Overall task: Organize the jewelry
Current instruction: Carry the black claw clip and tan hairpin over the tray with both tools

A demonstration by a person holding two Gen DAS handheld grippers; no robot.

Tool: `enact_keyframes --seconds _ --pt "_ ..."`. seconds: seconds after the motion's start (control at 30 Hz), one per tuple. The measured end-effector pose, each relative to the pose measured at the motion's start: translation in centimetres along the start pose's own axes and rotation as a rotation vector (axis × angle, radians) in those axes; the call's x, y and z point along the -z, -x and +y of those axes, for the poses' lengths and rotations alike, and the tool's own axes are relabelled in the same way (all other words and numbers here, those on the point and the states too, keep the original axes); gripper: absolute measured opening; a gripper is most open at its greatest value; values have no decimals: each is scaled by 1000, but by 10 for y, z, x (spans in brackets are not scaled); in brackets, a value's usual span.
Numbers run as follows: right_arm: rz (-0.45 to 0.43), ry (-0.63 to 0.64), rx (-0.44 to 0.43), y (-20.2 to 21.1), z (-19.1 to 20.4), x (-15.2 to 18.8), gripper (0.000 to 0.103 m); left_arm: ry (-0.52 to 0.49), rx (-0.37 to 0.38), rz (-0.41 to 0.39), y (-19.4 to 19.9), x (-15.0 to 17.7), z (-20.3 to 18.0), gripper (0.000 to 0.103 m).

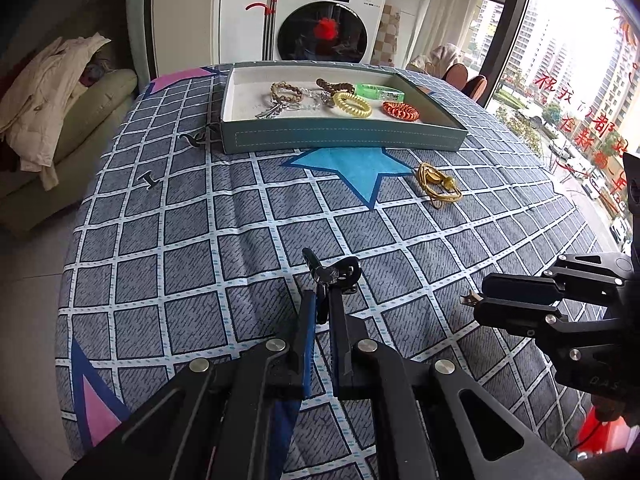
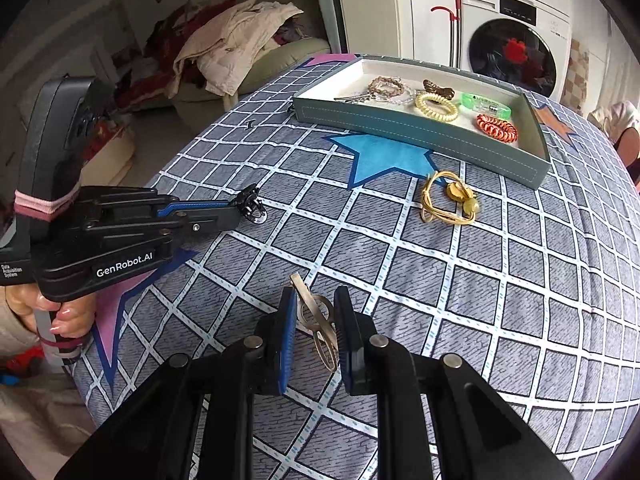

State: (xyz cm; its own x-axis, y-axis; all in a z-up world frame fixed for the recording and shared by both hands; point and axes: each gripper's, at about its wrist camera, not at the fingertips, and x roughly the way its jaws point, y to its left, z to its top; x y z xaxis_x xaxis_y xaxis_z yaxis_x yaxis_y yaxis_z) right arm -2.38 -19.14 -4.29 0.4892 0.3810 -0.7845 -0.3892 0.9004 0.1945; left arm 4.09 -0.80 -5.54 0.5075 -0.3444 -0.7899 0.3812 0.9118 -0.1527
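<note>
While you hold both tools low over the checked bedspread (image 1: 180, 280), note the tray (image 1: 344, 138) near its far edge. It contains a braided bracelet (image 1: 285, 92), a brown beaded piece (image 1: 334, 86), a green bangle (image 1: 378, 92), a yellow coil band (image 1: 352, 104), an orange coil band (image 1: 400, 111) and silver clips (image 1: 272, 112). A gold cord necklace (image 1: 438, 186) lies on the bedspread just before the tray. Your left gripper (image 1: 322, 280) is clamped on a black clip (image 1: 332, 272); your right gripper (image 2: 316, 312) is closed narrow on a silver hair clip (image 2: 318, 316), near the front edge.
</note>
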Motion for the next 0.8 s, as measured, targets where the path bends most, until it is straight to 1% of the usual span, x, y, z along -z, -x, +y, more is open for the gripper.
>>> enact_keyframes --seconds 0.17,0.4,0.6,0.8 --pt "-8 -72 -2 4 -12 -5 21 7 1 -17 5 -9 2 26" --pt "-33 -175 -6 9 -36 -22 21 13 0 -54 12 -29 5 26" --pt "-66 -209 16 19 -57 -42 21 13 -7 -87 13 -55 10 26" --pt "-102 -236 62 25 -80 -74 21 7 -8 -125 9 -90 13 26"
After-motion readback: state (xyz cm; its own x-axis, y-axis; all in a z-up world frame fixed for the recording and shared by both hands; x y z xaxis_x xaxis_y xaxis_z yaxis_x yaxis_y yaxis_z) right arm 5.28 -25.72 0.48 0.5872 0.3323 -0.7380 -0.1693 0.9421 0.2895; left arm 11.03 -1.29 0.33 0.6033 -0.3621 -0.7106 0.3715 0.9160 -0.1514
